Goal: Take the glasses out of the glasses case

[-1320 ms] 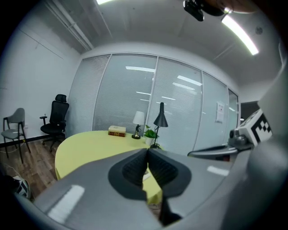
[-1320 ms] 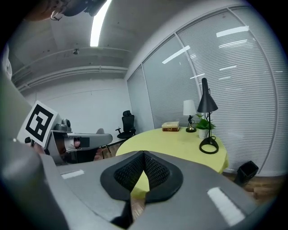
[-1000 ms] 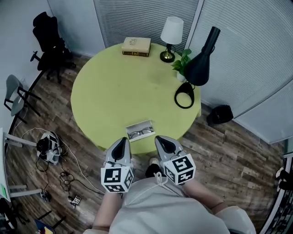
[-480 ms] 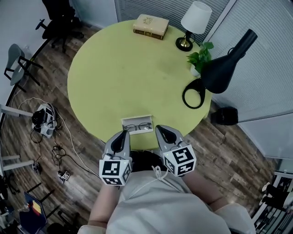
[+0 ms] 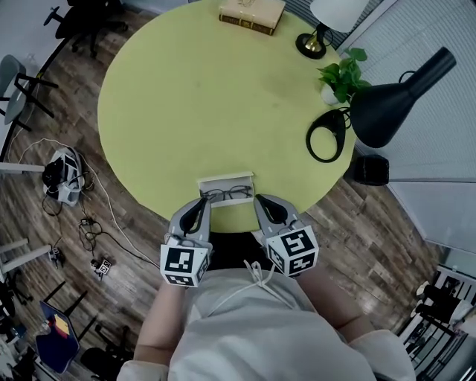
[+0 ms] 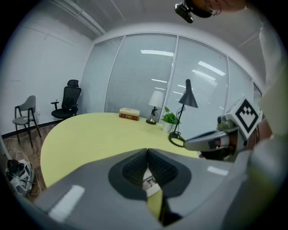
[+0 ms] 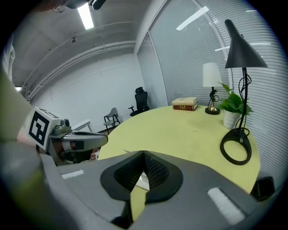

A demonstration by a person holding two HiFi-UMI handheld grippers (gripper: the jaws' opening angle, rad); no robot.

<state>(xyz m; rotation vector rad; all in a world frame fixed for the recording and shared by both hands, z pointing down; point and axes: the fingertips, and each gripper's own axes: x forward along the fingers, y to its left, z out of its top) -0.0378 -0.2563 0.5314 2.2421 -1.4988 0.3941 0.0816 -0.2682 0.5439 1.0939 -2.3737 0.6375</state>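
Nearest the body, L gripper [image 5: 199, 210] & R gripper [image 5: 266, 208] sat side by side at the near edge of the table [image 5: 186, 97], marker cubes back toward the person. Both were closed: in each gripper view the ribbed pads met at the tips w/ only a thin slit lower down. Nothing was pinched in either, just a sliver of yellow tabletop and a bit of white showing thru the slit. Change vs a sec ago: the pair had come fwd to the edge. The glasses case [image 5: 225, 178] had lain clearly ahead of the tips. It now sat just ahead of them, its left end by the L tip and its right end by the R tip. Contact wasn't evident from any view. The case was open-topped, w/ the glasses [image 5: 227, 195] lying flat inside, untouched. Judgement: approach about done, extraction not begun. The jaws would need to open before any pick, prob. at the bridge or a rim, maybe w/ one gripper steadying the case. Farther ahead of the grippers the tabletop was bare. Well beyond, off to the R gripper's side, stood a black lamp [image 5: 394, 104] w/ a ring base, a small plant [image 5: 346, 71] and a white-shade lamp [image 5: 338, 11]. A book [image 5: 251, 13] lay roughly straight ahead at the far edge.
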